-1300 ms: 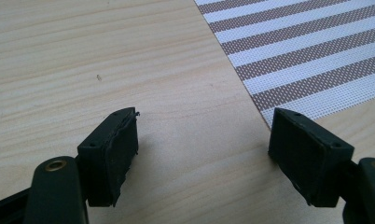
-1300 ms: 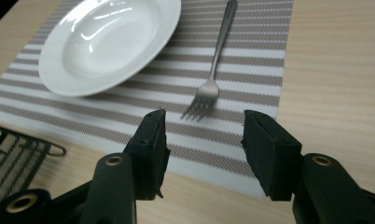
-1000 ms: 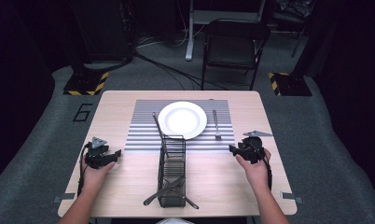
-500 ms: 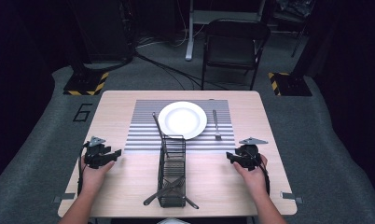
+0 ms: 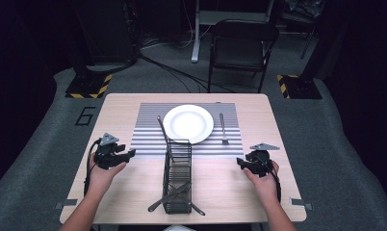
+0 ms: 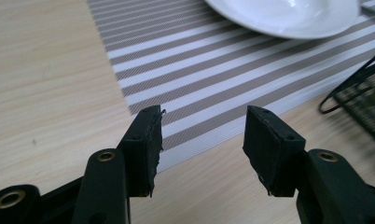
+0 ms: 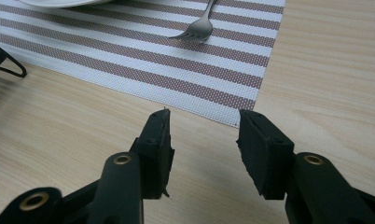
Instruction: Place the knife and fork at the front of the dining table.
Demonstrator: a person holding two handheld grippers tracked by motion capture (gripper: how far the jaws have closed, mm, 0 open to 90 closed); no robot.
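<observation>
Wooden table (image 5: 134, 202) carries a striped placemat (image 5: 148, 127) with a white plate (image 5: 188, 123) and, right of it, a fork (image 5: 223, 129); a black wire caddy (image 5: 177, 178) lies just in front. Left gripper (image 5: 129, 154) by the mat's near-left corner: jaws spread, just been closing, nothing between. Right gripper (image 5: 240, 163) near the mat's right corner: jaws apart, empty.

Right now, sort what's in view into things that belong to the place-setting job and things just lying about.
Belongs to the job:
- white plate
- fork
- striped placemat
- wire cutlery basket
- left gripper, open
- right gripper, open

Just lying about:
- folding chair
- floor cables
</observation>
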